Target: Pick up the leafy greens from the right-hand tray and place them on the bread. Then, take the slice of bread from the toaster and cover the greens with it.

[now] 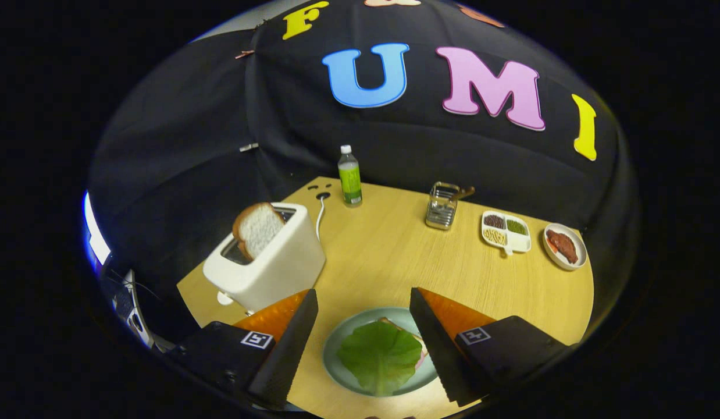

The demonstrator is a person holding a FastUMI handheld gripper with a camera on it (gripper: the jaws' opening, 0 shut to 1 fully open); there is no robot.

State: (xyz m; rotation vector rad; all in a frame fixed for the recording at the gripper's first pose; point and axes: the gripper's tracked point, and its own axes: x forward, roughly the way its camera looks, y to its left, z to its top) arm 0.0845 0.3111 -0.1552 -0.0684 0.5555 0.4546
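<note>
The plate [342, 372] serves here as the landmark. It lies on the wooden table [395, 262], between the two fingers of the gripper [363, 302]. The fingers stand wide apart and hold nothing; the plate shows in the gap between them.

To the left of the plate and a little beyond it stands a white toaster [267, 265]. A slice of bread [257, 228] sticks up from its slot, tilted. A white cable [320, 218] runs from behind the toaster to a hole in the table.

On the plate lies the green leaf [379, 356], spread flat. Under it a slice of bread [395, 323] shows at the far edge of the leaf.

Far beyond the plate, near the black wall, stands a bottle [350, 176] with a green label. To the right of it, also beyond the plate, is a small metal basket [442, 205]. Further right lies a white dish [506, 231] with three compartments, which hold dark, green and pale small pieces. At the far right of the plate sits a round bowl [565, 247] with reddish-brown food in it.
</note>
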